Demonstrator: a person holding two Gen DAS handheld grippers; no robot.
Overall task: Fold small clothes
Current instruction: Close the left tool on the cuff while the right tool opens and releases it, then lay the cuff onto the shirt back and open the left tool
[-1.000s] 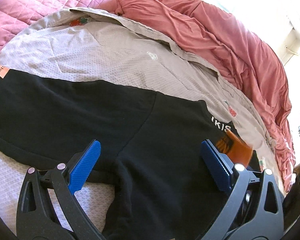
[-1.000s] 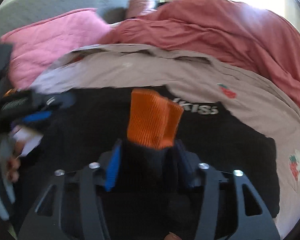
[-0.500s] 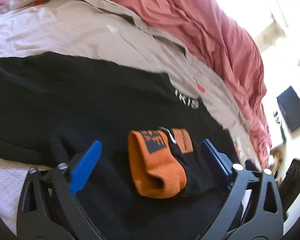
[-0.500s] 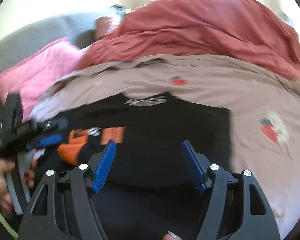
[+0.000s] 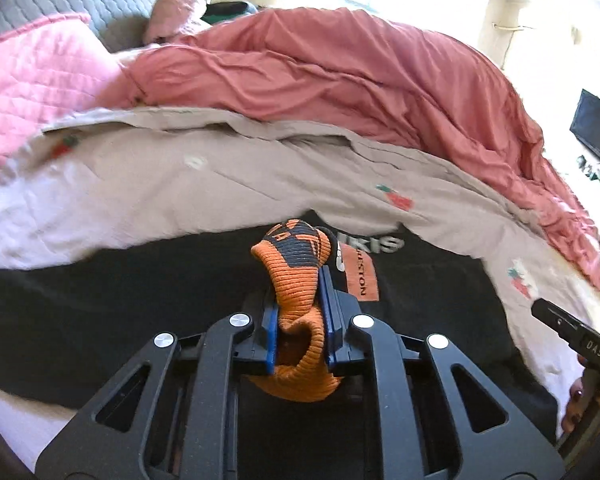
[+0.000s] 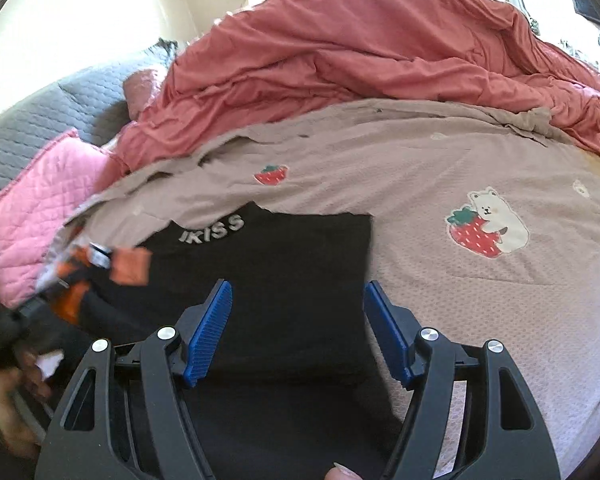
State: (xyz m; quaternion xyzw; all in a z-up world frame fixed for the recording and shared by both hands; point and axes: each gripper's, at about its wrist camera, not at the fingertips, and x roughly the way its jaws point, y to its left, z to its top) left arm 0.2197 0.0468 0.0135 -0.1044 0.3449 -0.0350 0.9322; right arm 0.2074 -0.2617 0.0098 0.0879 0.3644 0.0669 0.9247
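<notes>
A black garment (image 5: 100,300) with white letters lies flat on the beige bedsheet (image 5: 180,184); it also shows in the right wrist view (image 6: 300,264). My left gripper (image 5: 300,304) is shut on its orange ribbed cuff (image 5: 300,272), lifted above the black cloth, with an orange label (image 5: 362,276) beside it. My right gripper (image 6: 298,328) is open and empty, low over the garment's right part. The left gripper with the orange cuff (image 6: 74,280) shows blurred at the left of the right wrist view.
A rumpled red duvet (image 5: 360,72) lies across the back of the bed. A pink quilted pillow (image 5: 28,80) lies at the back left. The sheet (image 6: 480,280) has strawberry and bear patches. A grey headboard (image 6: 40,112) stands behind.
My right gripper let go of the orange cuff and moved right. My left gripper closed on the cuff and lifted it.
</notes>
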